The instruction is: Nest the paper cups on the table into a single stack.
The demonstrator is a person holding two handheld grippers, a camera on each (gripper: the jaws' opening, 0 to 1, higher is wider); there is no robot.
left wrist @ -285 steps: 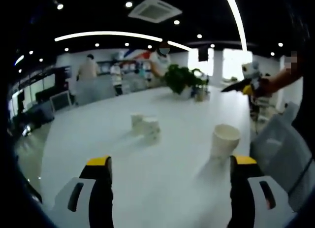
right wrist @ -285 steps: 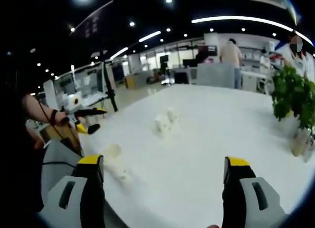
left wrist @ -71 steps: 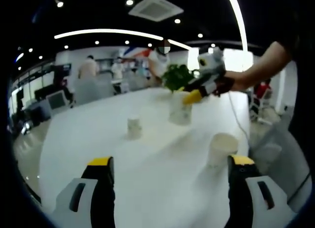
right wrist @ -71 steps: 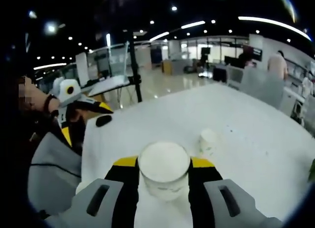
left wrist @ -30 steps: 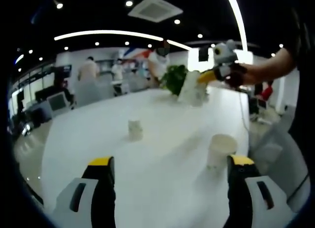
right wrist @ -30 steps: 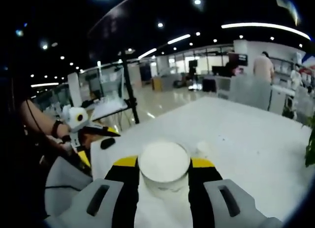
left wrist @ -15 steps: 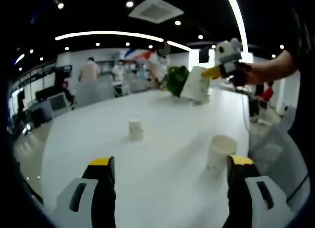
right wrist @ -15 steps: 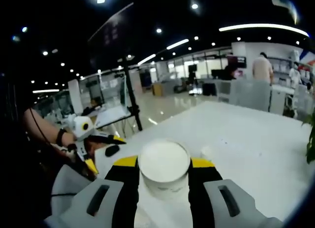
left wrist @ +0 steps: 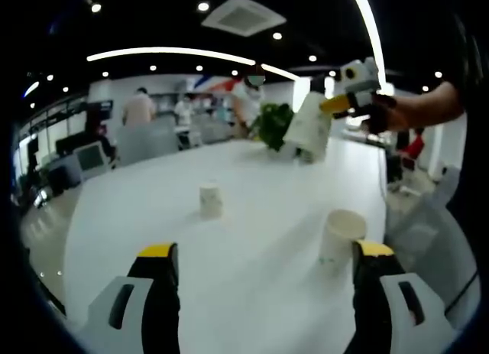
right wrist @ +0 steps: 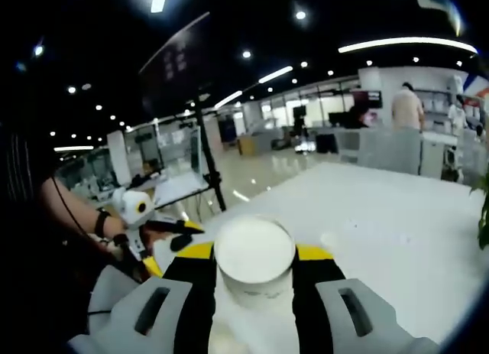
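Paper cup (right wrist: 254, 260), white, clamped between the right gripper (right wrist: 254, 271) jaws, held tilted in the air above the white table (left wrist: 252, 216). Two more cups stood on that table: a small cup (left wrist: 210, 200) farther off, a larger cup (left wrist: 340, 238) just ahead of the left gripper (left wrist: 260, 256), jaws wide apart, holding nothing.

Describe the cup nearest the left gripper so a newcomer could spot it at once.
On the white table, look just ahead of the left gripper, by its right-hand jaw. The near cup stands there upright, mouth open. It is larger in view than the far cup, and not lifted like the held cup.
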